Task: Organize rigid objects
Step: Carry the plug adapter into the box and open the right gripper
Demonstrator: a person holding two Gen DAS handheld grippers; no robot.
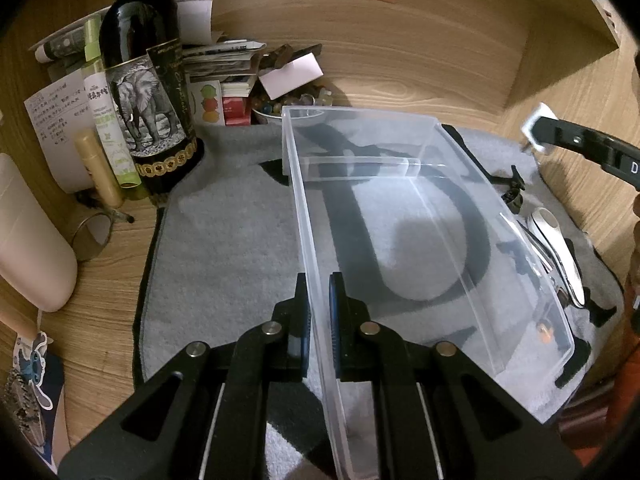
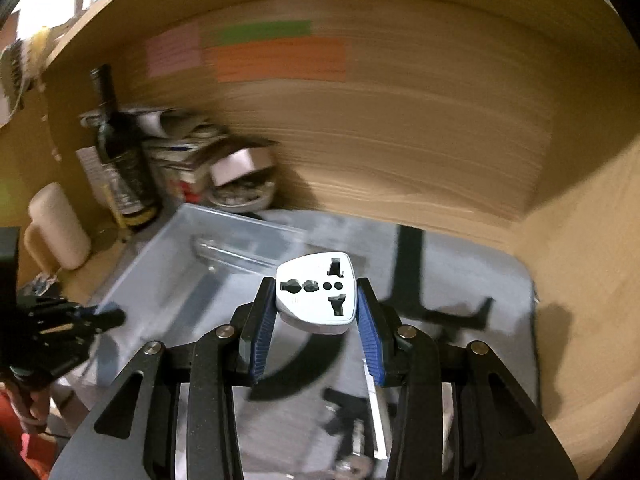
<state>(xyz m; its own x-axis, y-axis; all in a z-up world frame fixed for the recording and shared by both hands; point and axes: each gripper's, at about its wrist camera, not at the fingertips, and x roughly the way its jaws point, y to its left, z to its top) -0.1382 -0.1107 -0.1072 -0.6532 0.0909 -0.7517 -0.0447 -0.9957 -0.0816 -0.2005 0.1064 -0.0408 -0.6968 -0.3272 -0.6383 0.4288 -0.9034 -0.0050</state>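
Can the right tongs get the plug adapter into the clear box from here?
Probably yes: the right tongs hold the adapter above the mat, and the clear box is open-topped and looks empty.

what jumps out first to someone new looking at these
The right claw grips a white travel adapter, sockets facing the camera, above the grey mat. The left claw pinches the near wall of a clear plastic bin on that mat; an elephant-label wine bottle stands back left.
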